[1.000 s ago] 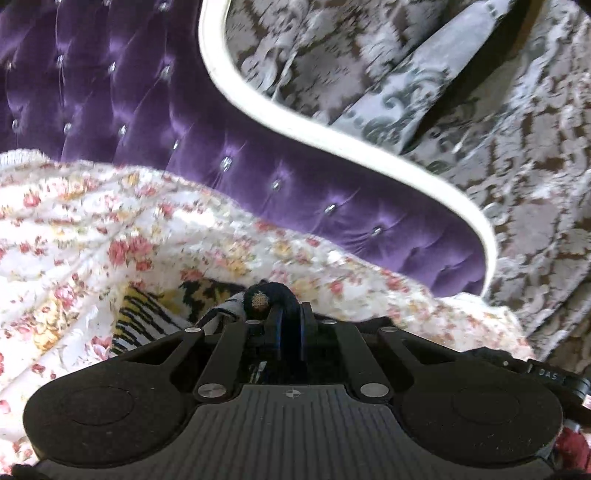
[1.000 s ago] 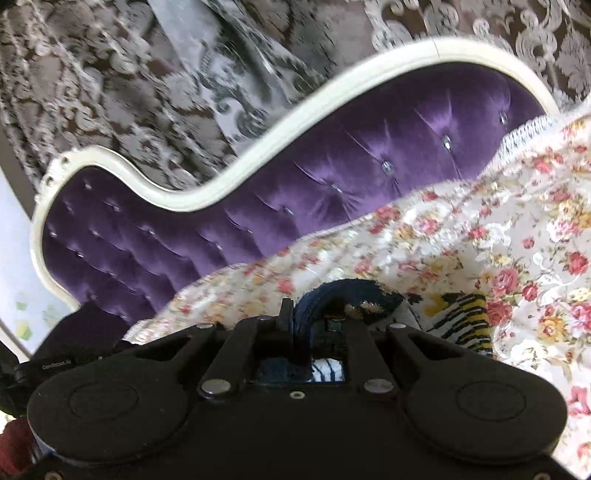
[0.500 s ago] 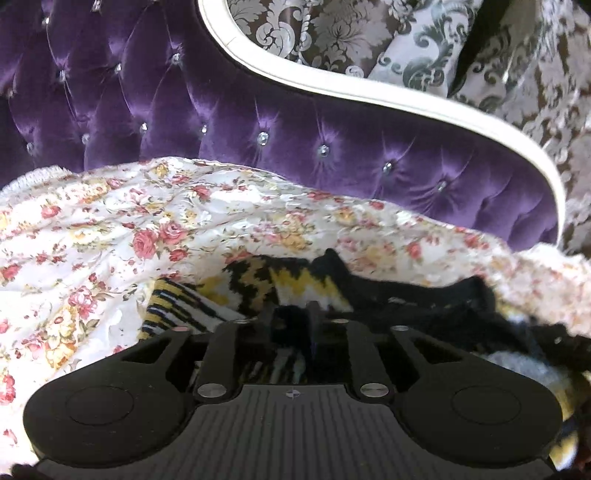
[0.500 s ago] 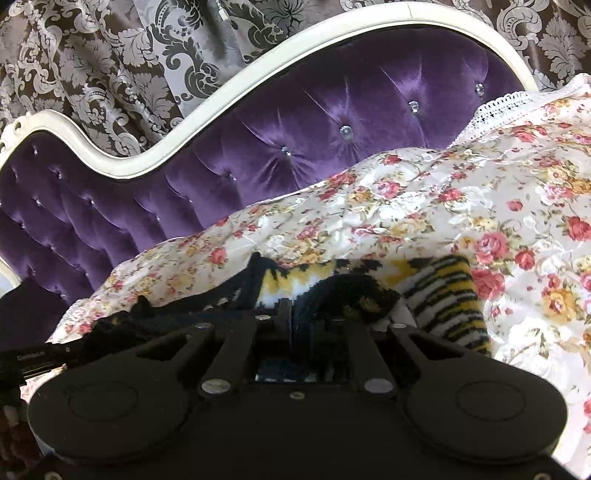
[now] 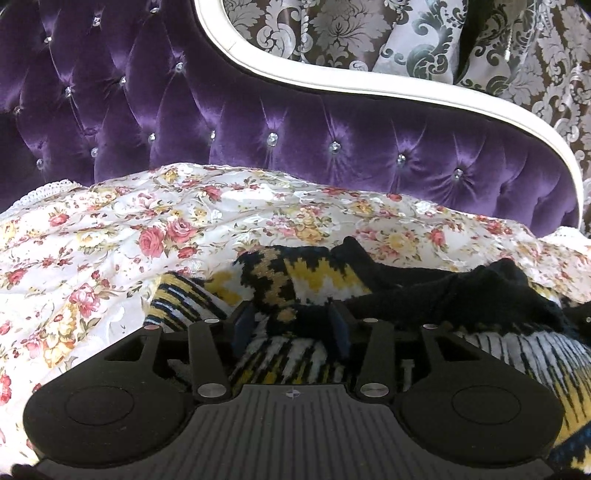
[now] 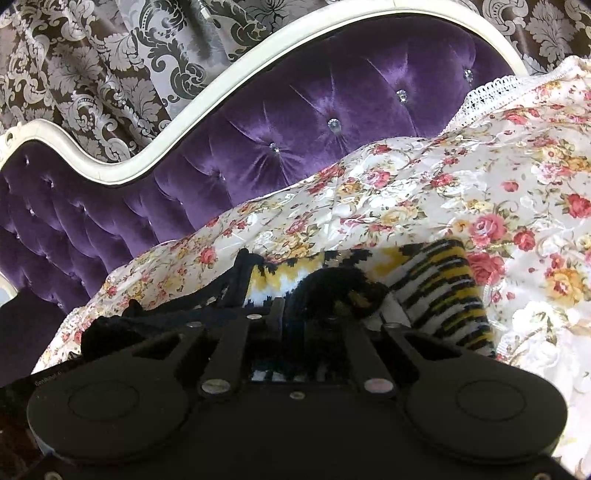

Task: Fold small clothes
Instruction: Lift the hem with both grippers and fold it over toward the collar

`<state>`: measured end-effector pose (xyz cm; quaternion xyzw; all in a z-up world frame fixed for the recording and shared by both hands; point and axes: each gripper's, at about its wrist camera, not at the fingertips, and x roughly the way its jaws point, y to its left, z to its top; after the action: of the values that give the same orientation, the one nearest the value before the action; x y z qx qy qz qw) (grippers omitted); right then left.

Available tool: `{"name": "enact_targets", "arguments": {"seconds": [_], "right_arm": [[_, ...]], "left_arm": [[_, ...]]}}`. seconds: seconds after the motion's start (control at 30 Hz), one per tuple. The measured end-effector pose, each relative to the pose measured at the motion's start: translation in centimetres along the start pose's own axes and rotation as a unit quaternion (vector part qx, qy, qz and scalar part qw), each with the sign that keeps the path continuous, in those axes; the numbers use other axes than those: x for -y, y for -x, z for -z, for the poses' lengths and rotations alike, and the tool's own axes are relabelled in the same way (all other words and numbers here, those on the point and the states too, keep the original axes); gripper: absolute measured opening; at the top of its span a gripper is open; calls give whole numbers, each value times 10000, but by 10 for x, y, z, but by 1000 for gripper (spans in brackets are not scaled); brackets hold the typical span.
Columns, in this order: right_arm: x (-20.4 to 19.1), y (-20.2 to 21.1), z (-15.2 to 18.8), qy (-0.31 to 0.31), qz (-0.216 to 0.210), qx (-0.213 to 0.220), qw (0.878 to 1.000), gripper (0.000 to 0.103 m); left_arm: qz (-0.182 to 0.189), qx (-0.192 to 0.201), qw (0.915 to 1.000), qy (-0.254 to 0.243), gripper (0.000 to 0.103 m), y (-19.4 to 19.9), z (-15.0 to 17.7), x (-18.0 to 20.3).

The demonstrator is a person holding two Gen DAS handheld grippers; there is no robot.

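Our left gripper (image 5: 291, 325) fingers have just been opening, the knit sweater (image 5: 314, 273) loose between them; our right gripper (image 6: 314, 314) fingers pinch its dark edge.

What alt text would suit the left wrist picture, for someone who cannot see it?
A black gripper, jaws apart, has just been opening around a fold of a yellow, black and white knit lying on a floral sheet. Behind it stand a purple tufted headboard and patterned curtains.

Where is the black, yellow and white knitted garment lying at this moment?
The knitted garment lies on the floral bedspread in front of the purple tufted headboard, low and central in both wrist views, directly ahead of both tongs.
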<state>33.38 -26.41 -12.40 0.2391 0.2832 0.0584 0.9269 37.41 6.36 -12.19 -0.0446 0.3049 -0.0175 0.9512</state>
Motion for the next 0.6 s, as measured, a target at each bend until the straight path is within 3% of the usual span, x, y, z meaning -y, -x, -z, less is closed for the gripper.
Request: {"name": "enact_targets", "arguments": {"seconds": [0.6], "right_arm": [[8, 1, 1, -303, -208, 42, 9993, 11]], "left_arm": [[-66, 78, 9999, 26, 47, -1, 4, 0]]}}
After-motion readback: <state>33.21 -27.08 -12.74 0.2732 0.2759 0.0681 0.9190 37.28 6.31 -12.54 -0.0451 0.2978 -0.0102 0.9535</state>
